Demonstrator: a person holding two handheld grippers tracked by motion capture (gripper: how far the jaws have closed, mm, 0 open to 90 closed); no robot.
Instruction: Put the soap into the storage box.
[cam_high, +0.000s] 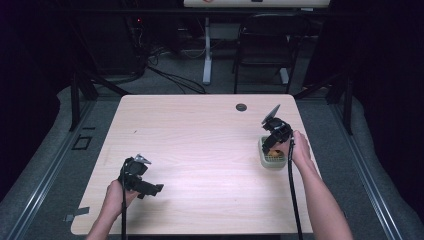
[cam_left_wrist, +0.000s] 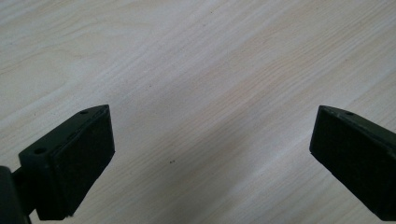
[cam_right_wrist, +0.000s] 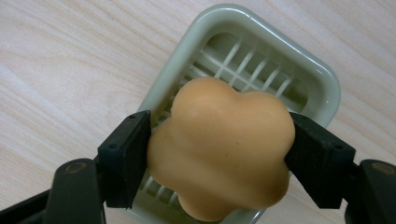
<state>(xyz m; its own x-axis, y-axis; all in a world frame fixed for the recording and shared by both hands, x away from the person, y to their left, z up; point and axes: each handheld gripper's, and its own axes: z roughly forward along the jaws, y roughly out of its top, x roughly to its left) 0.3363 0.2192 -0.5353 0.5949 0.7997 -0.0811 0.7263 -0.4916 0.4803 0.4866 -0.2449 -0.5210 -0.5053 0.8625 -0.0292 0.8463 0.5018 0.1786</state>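
Gripping the orange flower-shaped soap (cam_right_wrist: 219, 149) across its lobes, the right gripper (cam_right_wrist: 218, 156) was clamped on it just above the green slatted soap dish (cam_right_wrist: 322, 79). Soap looked rigid, light and probably slick; flank hold suited it. Left gripper (cam_left_wrist: 210, 154) stood wide open, empty, over the table (cam_left_wrist: 196, 60).

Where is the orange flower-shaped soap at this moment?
The orange soap is clamped in the right gripper, over the pale green slatted tray near the table's right edge.
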